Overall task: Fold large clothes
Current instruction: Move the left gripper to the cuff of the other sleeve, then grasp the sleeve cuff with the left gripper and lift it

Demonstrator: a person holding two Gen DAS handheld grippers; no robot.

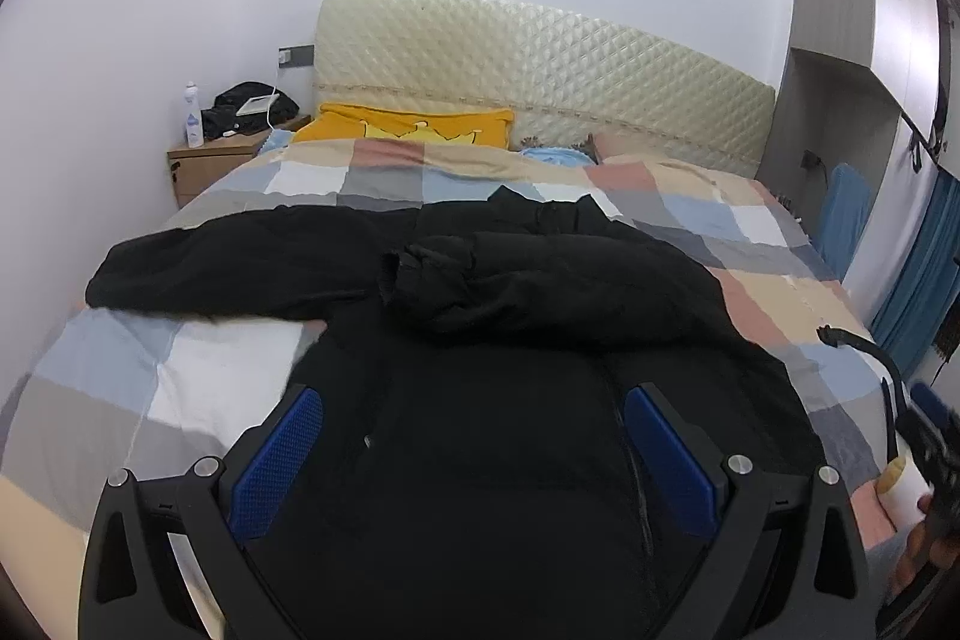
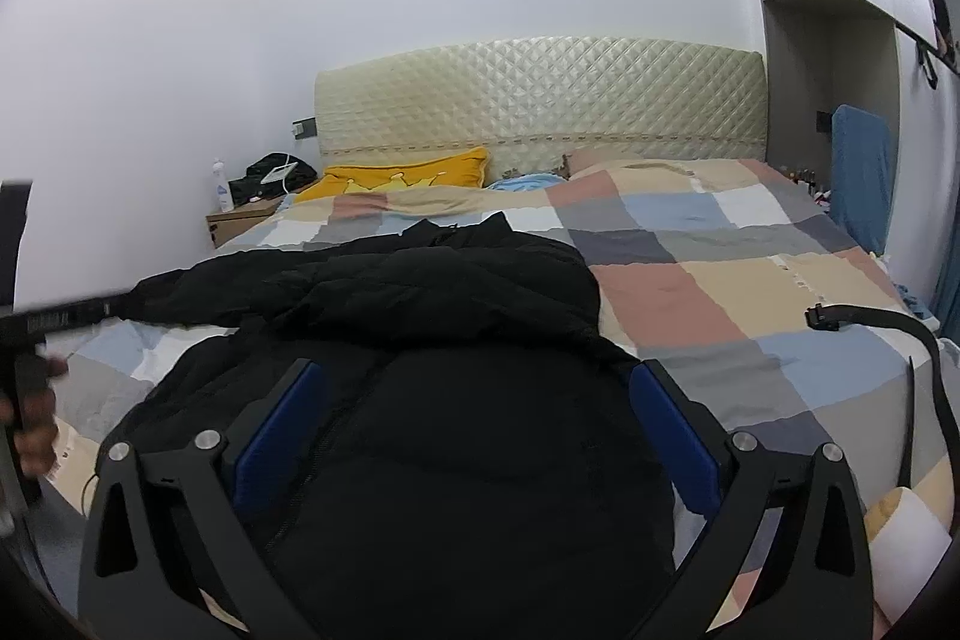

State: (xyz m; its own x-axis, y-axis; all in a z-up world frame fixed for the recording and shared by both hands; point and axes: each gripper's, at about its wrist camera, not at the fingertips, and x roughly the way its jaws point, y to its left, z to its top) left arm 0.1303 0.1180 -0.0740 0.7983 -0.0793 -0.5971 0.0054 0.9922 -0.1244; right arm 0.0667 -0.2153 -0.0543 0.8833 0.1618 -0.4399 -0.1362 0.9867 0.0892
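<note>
A large black jacket (image 1: 480,400) lies spread on the bed, collar toward the headboard. Its right sleeve (image 1: 510,280) is folded across the chest; its left sleeve (image 1: 210,268) stretches out to the left. My left gripper (image 1: 474,436) is open and empty, hovering over the jacket's lower body. In the right wrist view the jacket (image 2: 480,340) fills the near middle, and my right gripper (image 2: 480,430) is open and empty above its lower part. The right gripper's body (image 1: 930,454) shows at the right edge of the left wrist view.
The bed has a checked quilt (image 2: 720,280), a yellow pillow (image 1: 408,127) and a padded headboard (image 1: 540,76). A wooden nightstand (image 1: 210,160) with a bottle and a black bag stands at the far left. A black strap (image 2: 870,322) lies on the quilt at right. A wardrobe (image 1: 840,40) is right.
</note>
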